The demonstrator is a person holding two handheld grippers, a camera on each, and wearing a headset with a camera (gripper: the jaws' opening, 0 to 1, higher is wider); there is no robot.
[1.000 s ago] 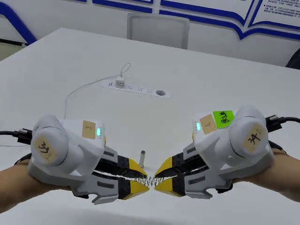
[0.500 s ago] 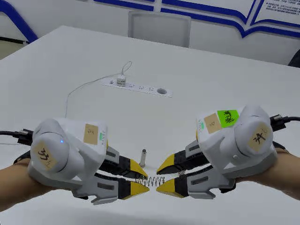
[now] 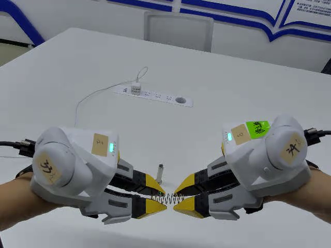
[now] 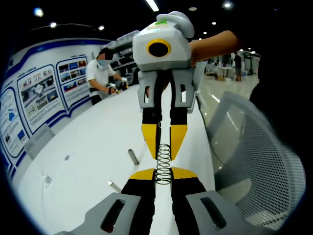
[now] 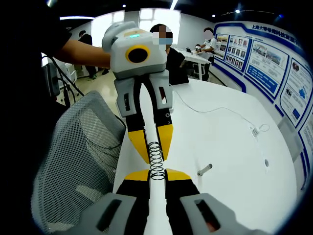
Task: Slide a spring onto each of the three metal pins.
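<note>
The spring (image 3: pixel 169 198) hangs level in the air between my two tools, just above the near edge of the desk (image 3: pixel 217 108), stretched a little and touching nothing else. My left tool (image 3: pixel 158 196) has its jaws drawn in to the width of the coil and pinches one end; my right tool (image 3: pixel 181 196) is drawn in the same way on the other end, so the yellow tips face each other nose to nose. I judge I hold it at both ends to re-grip it, since one end must be free and open before it can go down over a pin. The nearest pin (image 3: pixel 160 173) stands upright on the desk just behind the spring, bare, with no spring on it yet. Further back a white power strip (image 3: pixel 152 96) lies with a small plug (image 3: pixel 136 89) and its cable. Each tool carries tan stickers with hand-written marks, and the right one a green sticker, none of which I can read surely; the wall posters' print is too small
</note>
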